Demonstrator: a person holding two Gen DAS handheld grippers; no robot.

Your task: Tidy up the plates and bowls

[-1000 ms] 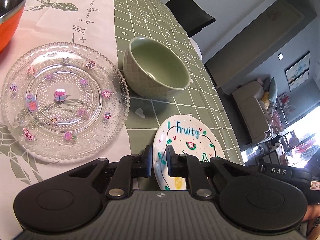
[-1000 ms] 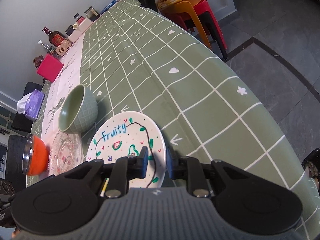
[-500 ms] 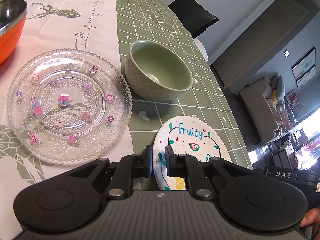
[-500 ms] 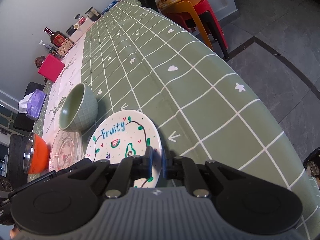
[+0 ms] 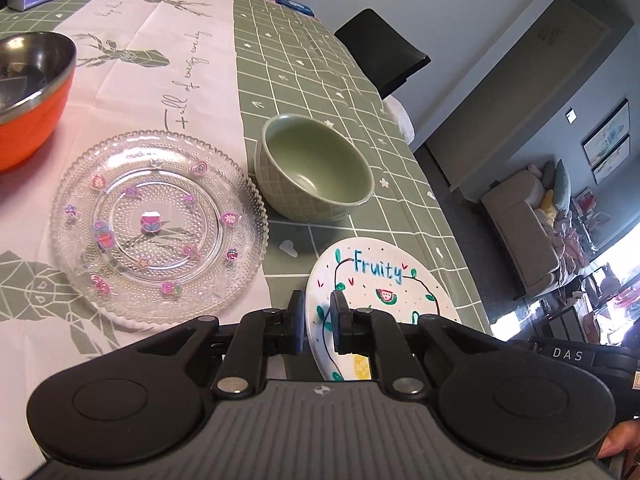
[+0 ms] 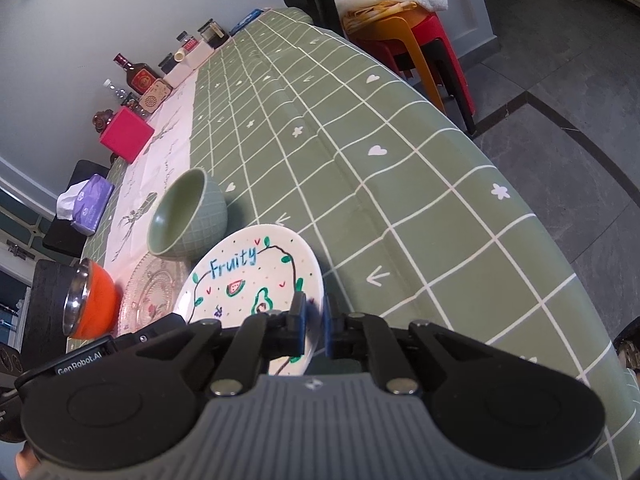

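Observation:
A white plate (image 5: 384, 280) painted with "Fruity" and fruit is gripped from both sides near the table's front edge. My left gripper (image 5: 318, 320) is shut on its left rim. My right gripper (image 6: 313, 322) is shut on the right rim of the same plate (image 6: 248, 272), which looks raised a little off the cloth. Left of it lies a clear glass plate (image 5: 160, 224) with small coloured flowers. A green bowl (image 5: 316, 176) stands upright just beyond both plates. An orange bowl (image 5: 28, 92) with a steel inside sits at the far left.
A pink box (image 6: 126, 140), a purple tissue pack (image 6: 86, 204), and bottles and jars (image 6: 140, 76) line the table's far end. Stacked red and orange stools (image 6: 420, 40) and a black chair (image 5: 384, 52) stand beside the table. The table edge (image 6: 540, 216) drops to a grey floor.
My right gripper's jaws closed onto the plate's rim. The left gripper rose and tipped up with the plate, so the glass plate and green bowl sit farther off in its view.

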